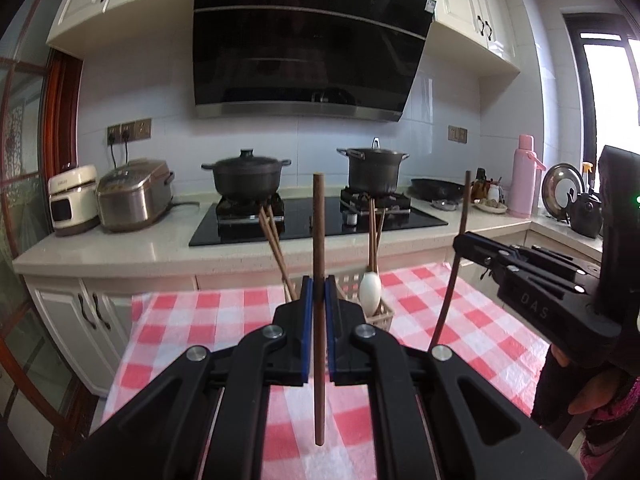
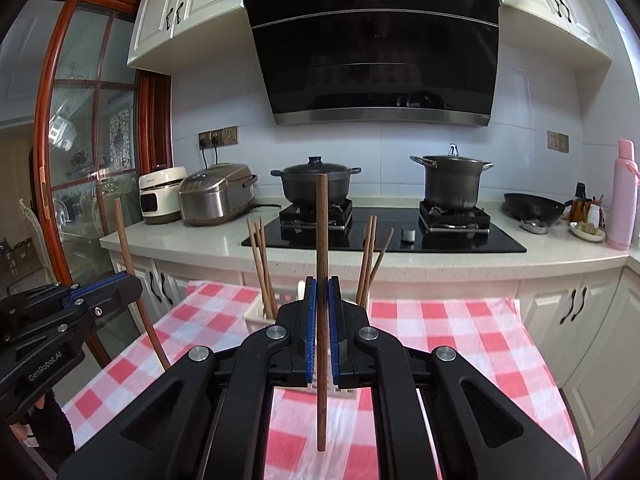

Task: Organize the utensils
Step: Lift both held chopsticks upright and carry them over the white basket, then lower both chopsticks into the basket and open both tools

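Note:
My left gripper (image 1: 319, 294) is shut on a brown wooden chopstick (image 1: 319, 240), held upright above the red-and-white checked tablecloth (image 1: 224, 320). My right gripper (image 2: 322, 296) is shut on a second brown chopstick (image 2: 322, 232), also upright. A white slotted utensil holder (image 1: 382, 312) stands on the table just beyond both grippers, with several chopsticks (image 2: 262, 264) and a white spoon (image 1: 370, 290) in it. The right gripper also shows in the left wrist view (image 1: 464, 240) with its chopstick. The left gripper shows in the right wrist view (image 2: 132, 284).
Behind the table runs a counter (image 2: 440, 258) with a black hob (image 2: 384, 236), two dark pots (image 2: 316, 184), a wok (image 2: 534, 206), a rice cooker (image 2: 218, 194), a small white appliance (image 2: 158, 194) and a pink flask (image 2: 624, 196). A glass door (image 2: 80, 160) stands left.

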